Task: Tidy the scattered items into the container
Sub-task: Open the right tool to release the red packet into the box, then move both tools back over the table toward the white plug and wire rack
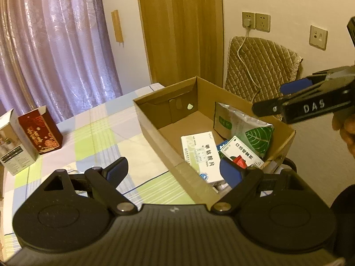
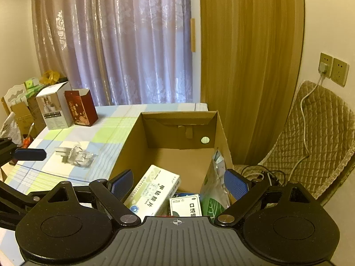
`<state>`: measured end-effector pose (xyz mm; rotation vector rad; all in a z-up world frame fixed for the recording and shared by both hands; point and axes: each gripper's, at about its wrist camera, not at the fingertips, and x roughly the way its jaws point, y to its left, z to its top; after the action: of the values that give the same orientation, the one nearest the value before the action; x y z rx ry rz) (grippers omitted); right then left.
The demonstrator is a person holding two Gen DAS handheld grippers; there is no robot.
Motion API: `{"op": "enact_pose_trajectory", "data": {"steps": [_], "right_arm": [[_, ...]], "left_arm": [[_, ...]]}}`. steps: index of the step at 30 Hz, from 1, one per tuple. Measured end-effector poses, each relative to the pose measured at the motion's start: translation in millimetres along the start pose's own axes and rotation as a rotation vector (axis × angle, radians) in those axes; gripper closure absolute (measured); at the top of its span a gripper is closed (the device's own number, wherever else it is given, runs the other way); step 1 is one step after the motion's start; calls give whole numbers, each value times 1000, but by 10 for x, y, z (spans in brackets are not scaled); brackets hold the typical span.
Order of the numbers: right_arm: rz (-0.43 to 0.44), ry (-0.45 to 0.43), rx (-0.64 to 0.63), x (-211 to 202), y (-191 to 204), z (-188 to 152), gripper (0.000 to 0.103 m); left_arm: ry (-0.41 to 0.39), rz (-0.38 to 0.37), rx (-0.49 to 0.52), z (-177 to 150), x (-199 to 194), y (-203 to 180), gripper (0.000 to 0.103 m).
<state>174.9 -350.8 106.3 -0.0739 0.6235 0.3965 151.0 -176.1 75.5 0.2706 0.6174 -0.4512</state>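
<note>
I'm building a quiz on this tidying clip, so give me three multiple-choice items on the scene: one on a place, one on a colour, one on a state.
1. Where is the white medicine box?
A. Inside the cardboard box
B. Beside the red carton
C. On the chair

2. What colour are the gripper pads?
A. Green
B. Blue
C. Orange

3. How is the right gripper?
A. Shut on a pouch
B. Shut on nothing
C. Open, holding nothing

Answers:
1 A: it lies on the box floor by the leaf-print pouch.
2 B: both wrist views show blue pads.
3 C: its fingers stand wide apart above the box.
</note>
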Motion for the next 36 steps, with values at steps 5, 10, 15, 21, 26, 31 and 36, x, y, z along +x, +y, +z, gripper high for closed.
{"op": "enact_pose_trajectory", "data": {"steps": [5,10,15,21,26,31,36], "right_arm": [[9,-6,-13,-115,122,26,9],[38,-10,-22,-201,327,33,9],[78,-22,-43,-266,641,16,0],[135,-18,-98,-287,1105,33,0],[186,-10,-131,-219,1485,73,0],[224,6,-163,-71,1823,96,0],[248,36,-152,254,2116,104,0]], "left_arm": [[-2,63,-27,-218,-276,183,5],[19,136,-84,-495,-563,466,1],[42,210,-103,-754,-814,723,1],[57,290,-135,-994,-1026,1039,1],[60,338,-175,-1134,-1107,1285,1],[55,371,-226,-1203,-1124,1539,1],[57,381,-263,-1262,-1020,1785,1]]}}
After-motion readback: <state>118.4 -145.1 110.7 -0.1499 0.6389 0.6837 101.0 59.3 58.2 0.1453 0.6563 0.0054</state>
